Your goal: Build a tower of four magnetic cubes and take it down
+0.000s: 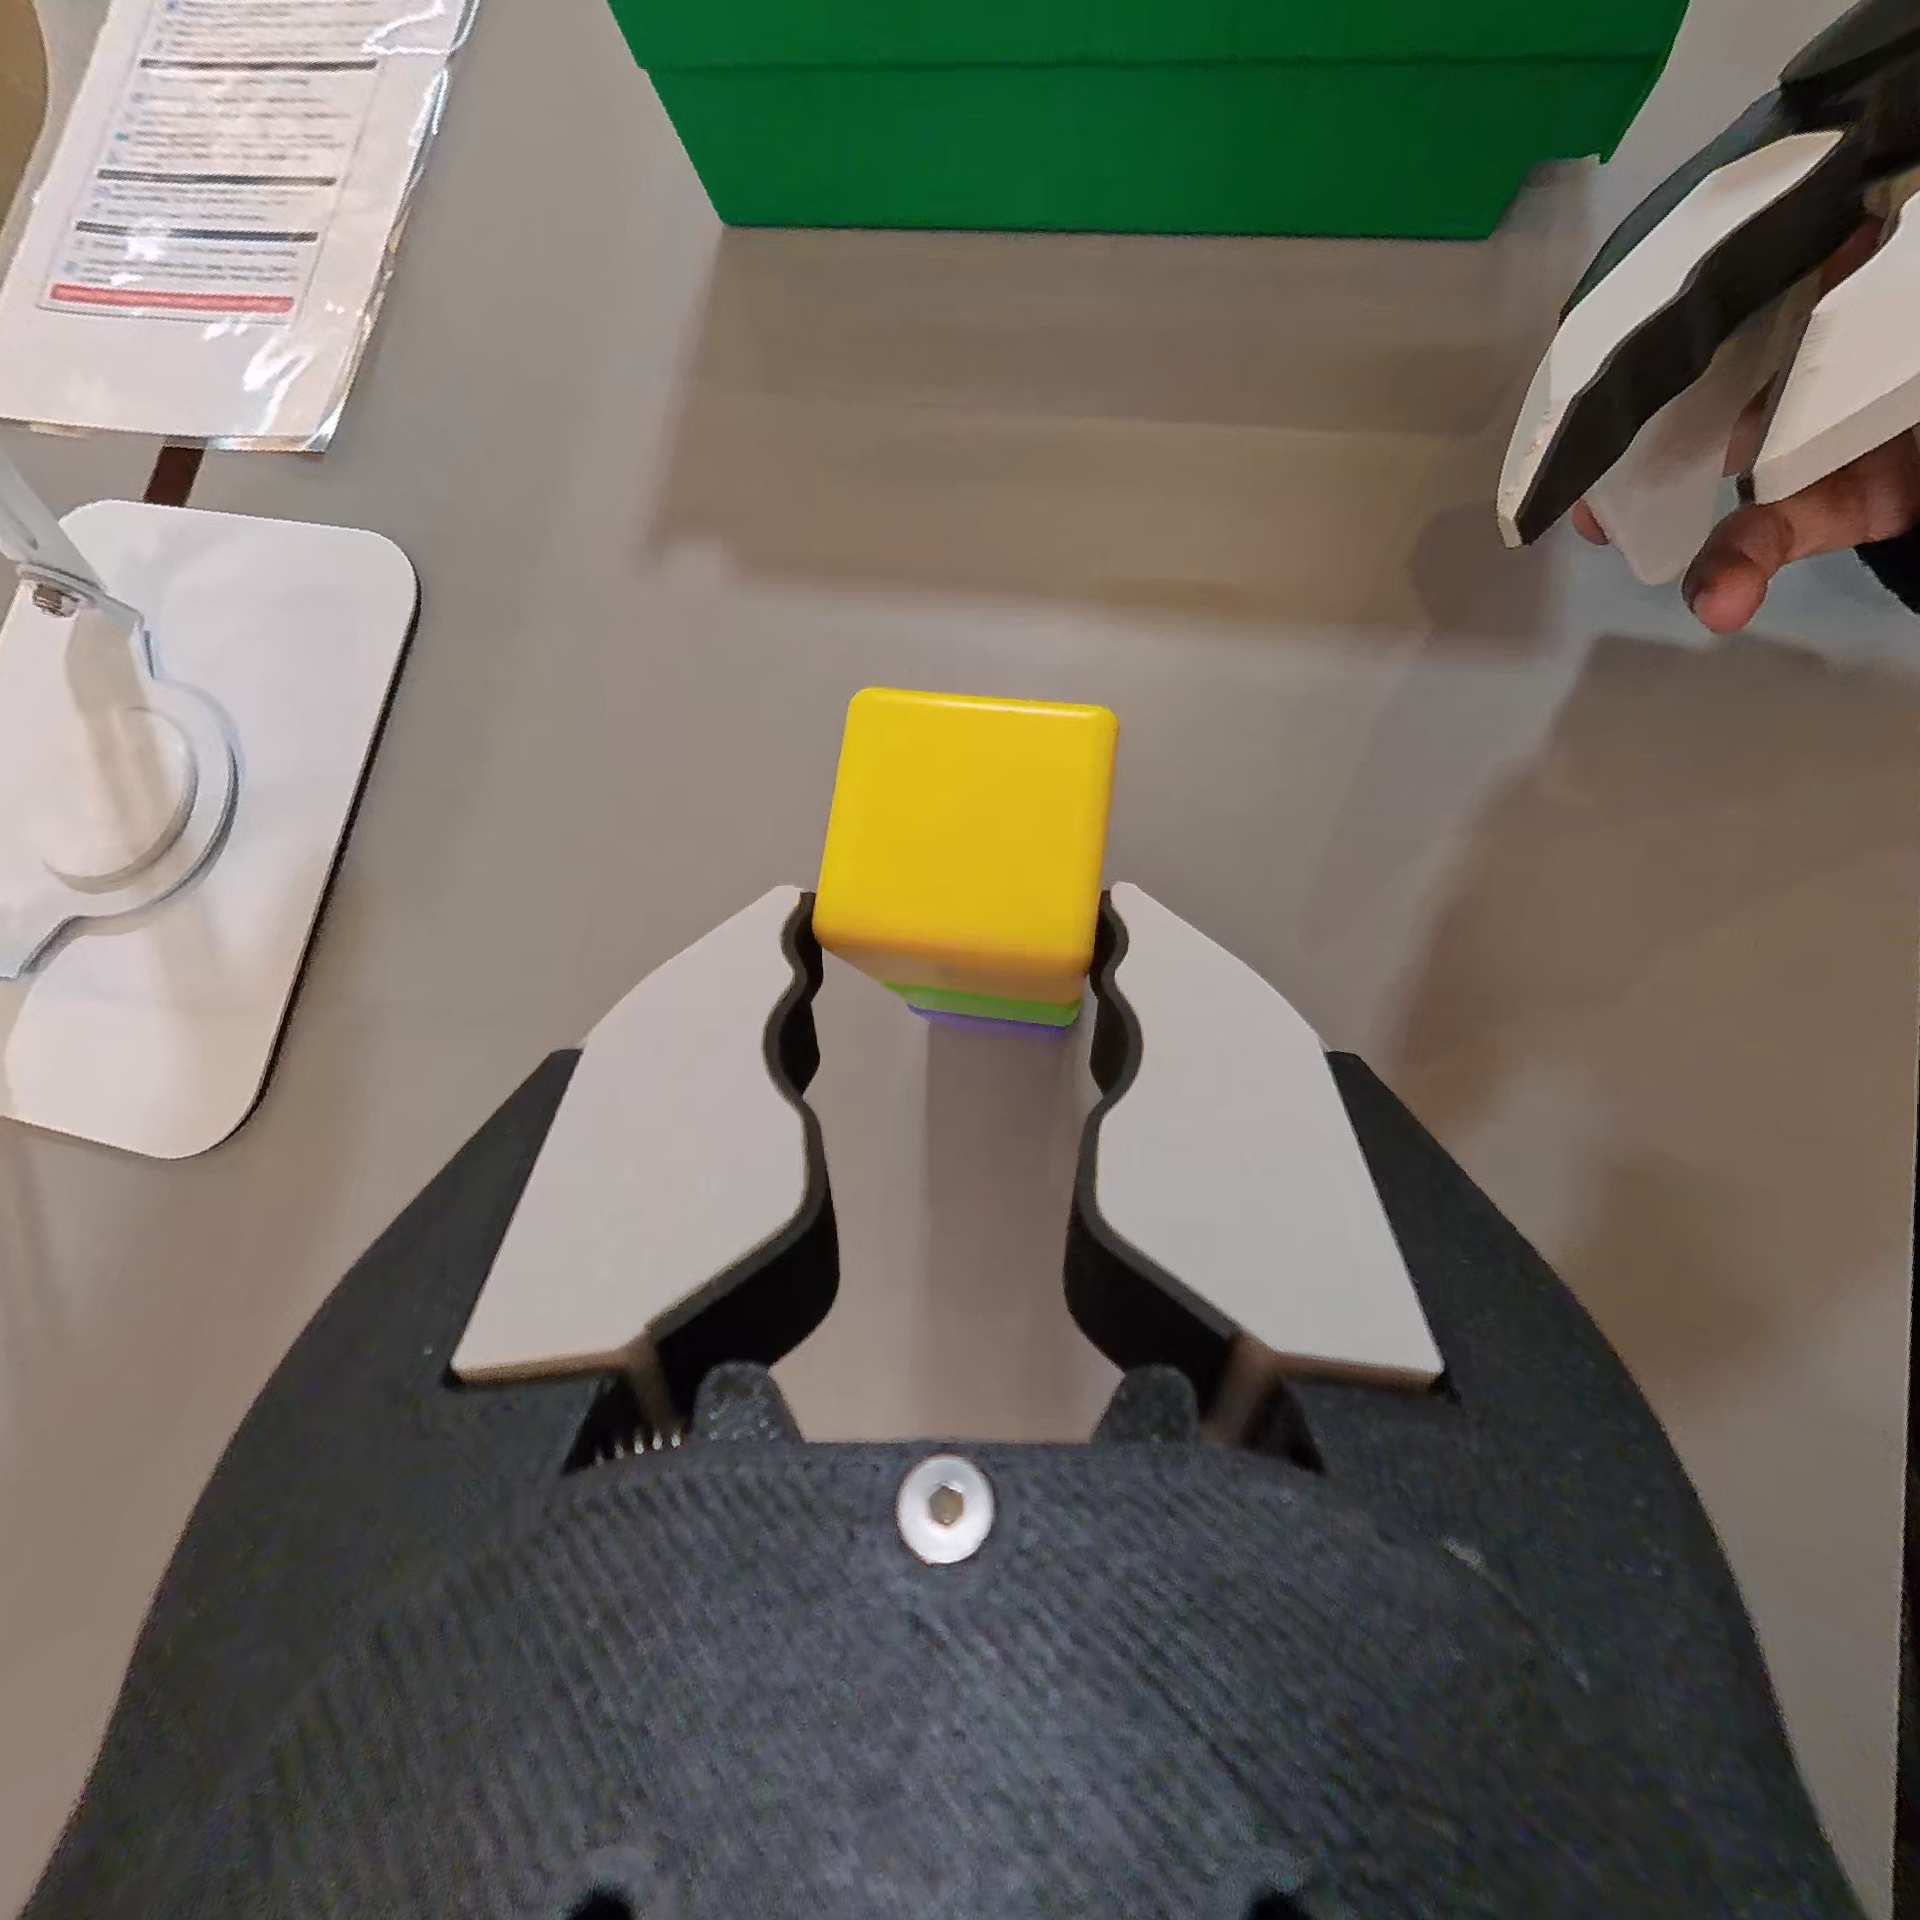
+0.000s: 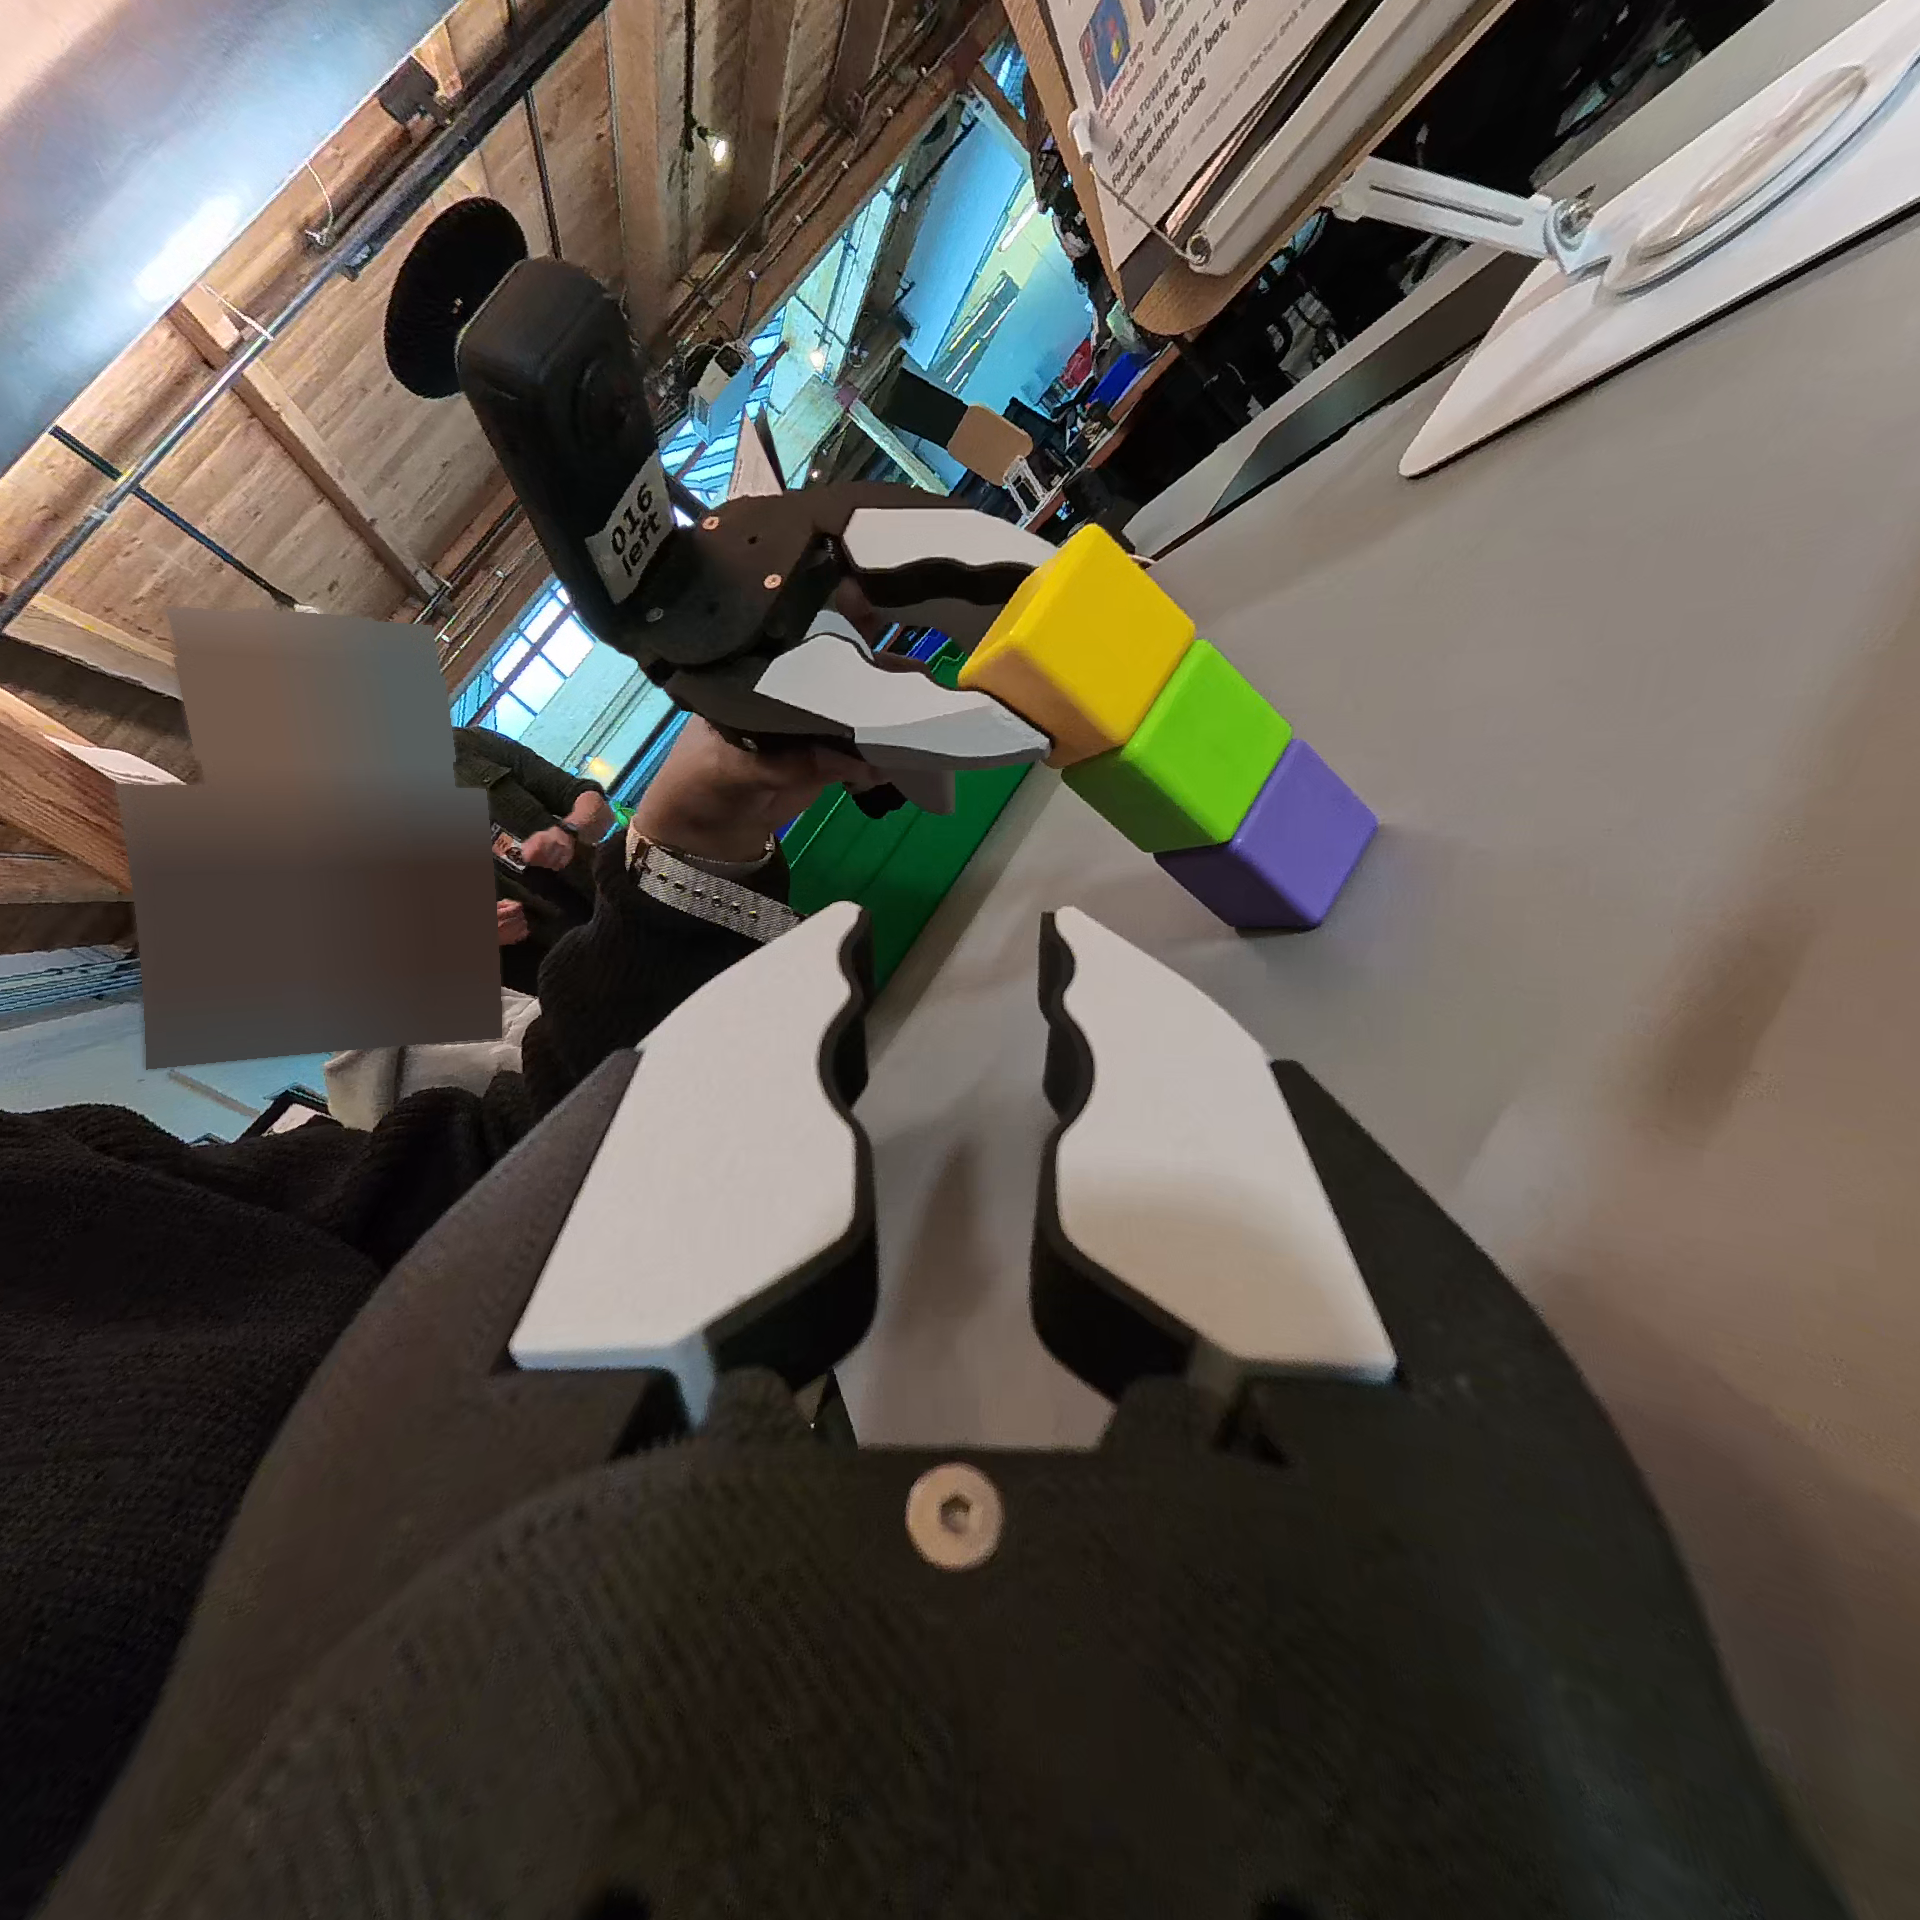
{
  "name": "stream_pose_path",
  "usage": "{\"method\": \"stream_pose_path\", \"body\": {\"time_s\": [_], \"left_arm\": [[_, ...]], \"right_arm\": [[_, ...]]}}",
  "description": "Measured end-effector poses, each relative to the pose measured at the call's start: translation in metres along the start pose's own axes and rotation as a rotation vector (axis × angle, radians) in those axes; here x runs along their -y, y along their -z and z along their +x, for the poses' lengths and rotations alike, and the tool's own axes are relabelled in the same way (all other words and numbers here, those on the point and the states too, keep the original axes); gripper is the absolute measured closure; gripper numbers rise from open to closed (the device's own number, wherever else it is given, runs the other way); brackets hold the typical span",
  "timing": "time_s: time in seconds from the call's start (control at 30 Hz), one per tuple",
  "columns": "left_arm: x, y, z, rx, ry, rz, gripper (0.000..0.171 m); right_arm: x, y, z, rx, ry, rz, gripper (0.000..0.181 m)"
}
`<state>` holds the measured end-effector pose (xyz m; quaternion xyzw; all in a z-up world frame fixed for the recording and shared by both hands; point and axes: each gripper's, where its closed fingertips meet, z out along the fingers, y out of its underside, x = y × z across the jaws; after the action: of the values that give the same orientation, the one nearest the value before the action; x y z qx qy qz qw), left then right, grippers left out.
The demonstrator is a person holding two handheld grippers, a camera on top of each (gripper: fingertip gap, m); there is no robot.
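Observation:
A tower of three cubes stands on the grey table: a yellow cube on top, a green cube under it and a purple cube at the bottom. In the left wrist view only thin edges of the green and purple cubes show under the yellow one. My left gripper is shut on the yellow cube, one fingertip on each side; it also shows in the right wrist view. My right gripper is open and empty, off to the side of the tower, also visible at the right of the left wrist view.
A green box stands on the table behind the tower. A white stand base with a metal arm sits at the left, and a laminated sheet lies beyond it. A person's hand holds the right gripper.

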<state>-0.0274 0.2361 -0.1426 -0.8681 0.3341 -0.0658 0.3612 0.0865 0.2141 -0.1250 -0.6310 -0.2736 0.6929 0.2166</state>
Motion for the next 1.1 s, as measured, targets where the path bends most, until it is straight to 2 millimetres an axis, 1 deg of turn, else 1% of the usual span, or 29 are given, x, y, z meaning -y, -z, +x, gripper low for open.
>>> {"method": "stream_pose_path", "body": {"time_s": [0.27,0.33,0.43,0.87,1.1], "left_arm": [[-0.0012,-0.0013,-0.0009,0.022,0.0,-0.005,0.119],[-0.0029,-0.0018,-0.0014,0.022,0.008,-0.014,0.115],[-0.0015,-0.0012,0.001,0.0,0.019,0.002,0.113],[-0.0048,0.0016,-0.0039,0.003,0.049,0.005,0.114],[-0.0066,0.0016,-0.0029,-0.008,0.054,0.0,0.114]], "right_arm": [[-0.0001,-0.0004,0.0007,0.0,-0.006,-0.001,0.15],[-0.0003,-0.0007,0.0006,0.001,-0.006,-0.002,0.15],[-0.001,-0.001,0.0008,0.0,-0.006,-0.006,0.15],[-0.0009,-0.0011,0.0006,0.003,-0.012,-0.004,0.15],[-0.0006,-0.001,0.001,0.004,-0.017,-0.002,0.15]]}}
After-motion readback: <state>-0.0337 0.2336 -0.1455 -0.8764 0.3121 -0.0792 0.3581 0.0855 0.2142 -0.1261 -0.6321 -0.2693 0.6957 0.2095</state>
